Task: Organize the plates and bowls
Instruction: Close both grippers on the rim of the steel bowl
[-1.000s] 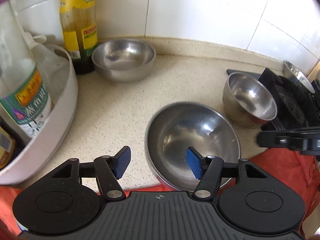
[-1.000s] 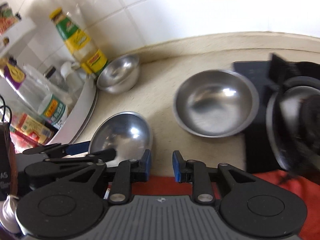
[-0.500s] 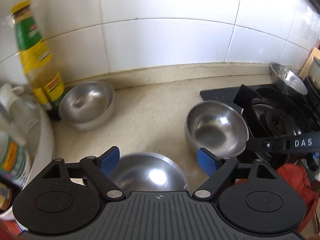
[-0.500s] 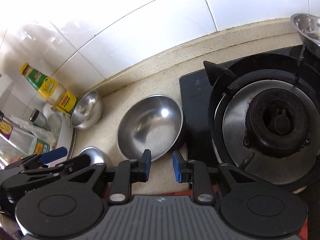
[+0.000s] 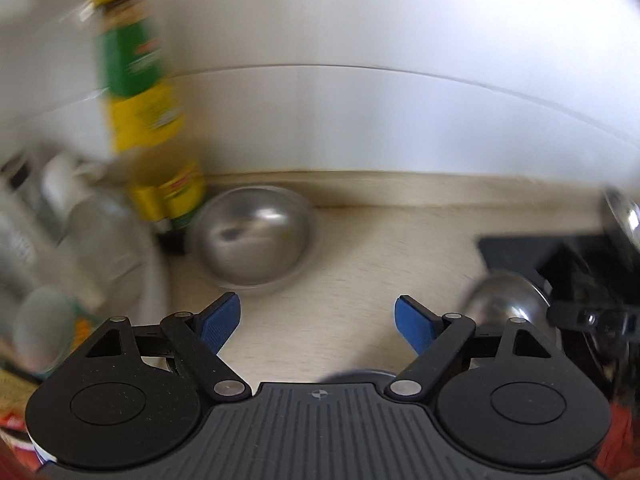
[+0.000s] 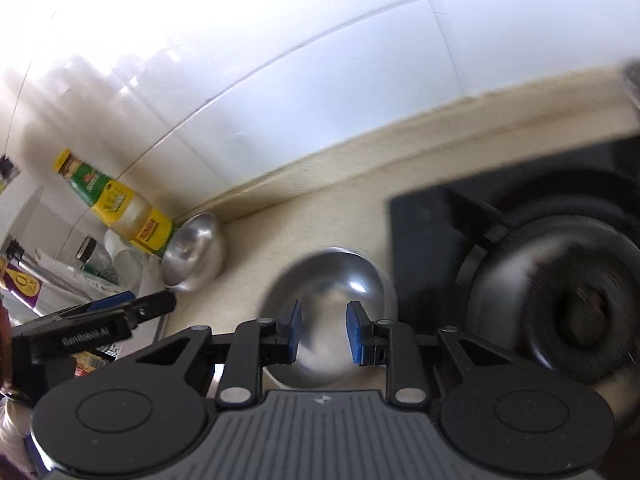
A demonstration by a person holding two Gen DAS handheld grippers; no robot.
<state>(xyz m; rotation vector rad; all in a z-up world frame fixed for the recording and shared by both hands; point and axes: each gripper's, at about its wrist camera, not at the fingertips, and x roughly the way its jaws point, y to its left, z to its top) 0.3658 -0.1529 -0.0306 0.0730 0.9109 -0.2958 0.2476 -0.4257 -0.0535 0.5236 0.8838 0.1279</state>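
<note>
Bowl (image 6: 328, 304) sits beyond the narrowly parted, empty right claw (image 6: 322, 330); left claw (image 5: 317, 322) gapes wide, empty.

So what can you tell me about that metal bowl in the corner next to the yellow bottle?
The bowl is a small, round one of dull silvery metal, seemingly steel. It sits upright on the beige counter, tucked by the tiled wall. It looks empty, though motion blur hides detail. The bottle stands right beside it, possibly touching. Neither hand-held gripper touches it.
</note>
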